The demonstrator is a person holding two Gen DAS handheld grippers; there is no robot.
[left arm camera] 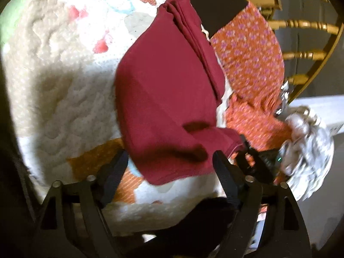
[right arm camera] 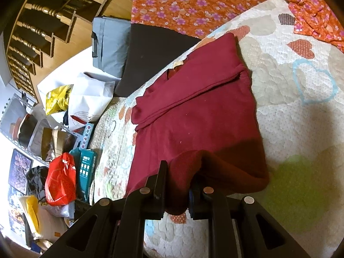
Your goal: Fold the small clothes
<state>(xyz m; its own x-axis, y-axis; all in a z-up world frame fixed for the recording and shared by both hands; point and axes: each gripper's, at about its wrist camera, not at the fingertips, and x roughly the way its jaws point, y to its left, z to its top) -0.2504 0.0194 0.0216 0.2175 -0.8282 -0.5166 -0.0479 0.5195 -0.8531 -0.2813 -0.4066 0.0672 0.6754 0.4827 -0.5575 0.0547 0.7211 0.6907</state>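
Observation:
A dark red garment (left arm camera: 167, 90) lies partly folded on a quilted bedspread (left arm camera: 64, 90); it also shows in the right wrist view (right arm camera: 193, 111). My left gripper (left arm camera: 169, 167) is open, its fingers wide apart over the garment's near hem, which hangs loose between them. My right gripper (right arm camera: 178, 185) is shut on the garment's near edge, with a bunch of red cloth pinched between the jaws and lifted a little. The right gripper (left arm camera: 251, 150) also shows in the left wrist view, at the garment's corner.
An orange flowered cloth (left arm camera: 253, 64) lies beyond the garment, also in the right wrist view (right arm camera: 193, 2). A dark cushion (right arm camera: 150, 51) and grey box (right arm camera: 109, 45) sit by the bed's edge. Bags and clutter (right arm camera: 62, 178) cover the floor. A wooden staircase (right arm camera: 43, 21) stands behind.

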